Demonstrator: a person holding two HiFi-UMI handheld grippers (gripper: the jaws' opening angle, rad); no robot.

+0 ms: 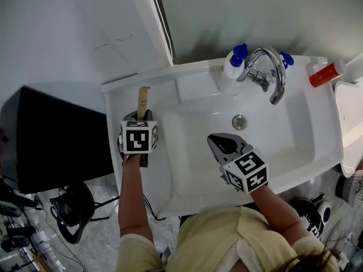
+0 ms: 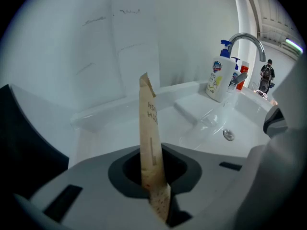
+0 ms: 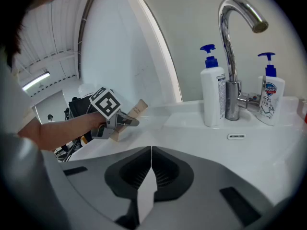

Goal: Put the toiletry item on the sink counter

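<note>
White sink counter (image 1: 115,97) lies under left tongs (image 1: 141,117) clamping tan packet (image 1: 143,95).

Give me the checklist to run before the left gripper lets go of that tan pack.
1. Left gripper has hold of the tan pack: ok, jaws closed on it.
2. Pack is over the left ledge of the sink counter: ok.
3. Pack rests on the ledge: cannot tell; the right gripper view shows it tilted, far end raised.
4. Drop spot free of other items: ok; the soap bottle stands at the back by the faucet.
5. Right gripper out of the way: ok, shut and empty over the basin.
</note>
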